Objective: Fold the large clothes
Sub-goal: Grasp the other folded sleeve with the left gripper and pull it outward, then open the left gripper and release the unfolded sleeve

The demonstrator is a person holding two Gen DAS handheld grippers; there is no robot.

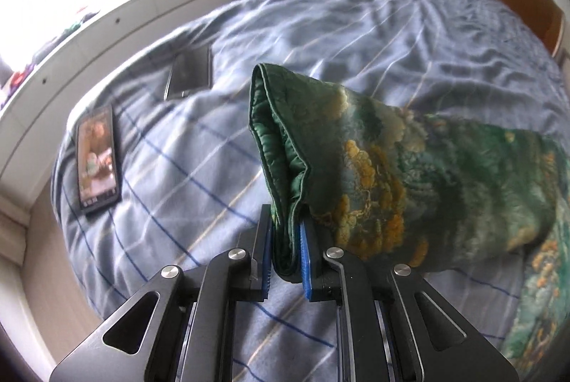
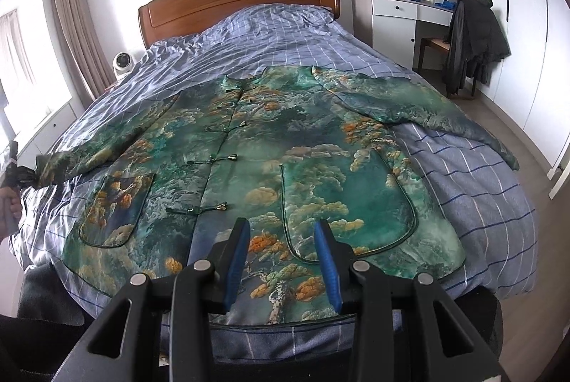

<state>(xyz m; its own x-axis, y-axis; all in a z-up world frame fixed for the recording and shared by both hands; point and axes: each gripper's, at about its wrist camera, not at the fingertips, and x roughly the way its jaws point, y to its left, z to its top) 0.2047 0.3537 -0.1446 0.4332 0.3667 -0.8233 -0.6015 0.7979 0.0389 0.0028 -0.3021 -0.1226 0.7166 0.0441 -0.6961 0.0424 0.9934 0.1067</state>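
The left gripper (image 1: 286, 248) was clamped on the cuff of the green, satiny, quilted printed jacket (image 2: 249, 147), at nine o'clock; soft, slippery, light. The right gripper (image 2: 281, 261) hovered part-open, empty.

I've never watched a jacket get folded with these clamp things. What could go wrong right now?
The left gripper pinches only the sleeve cuff, so the slippery-looking fabric might slide out. Two phones lie on the bed beside that sleeve and could get swept or covered. The right gripper is open, so the jacket may shift.
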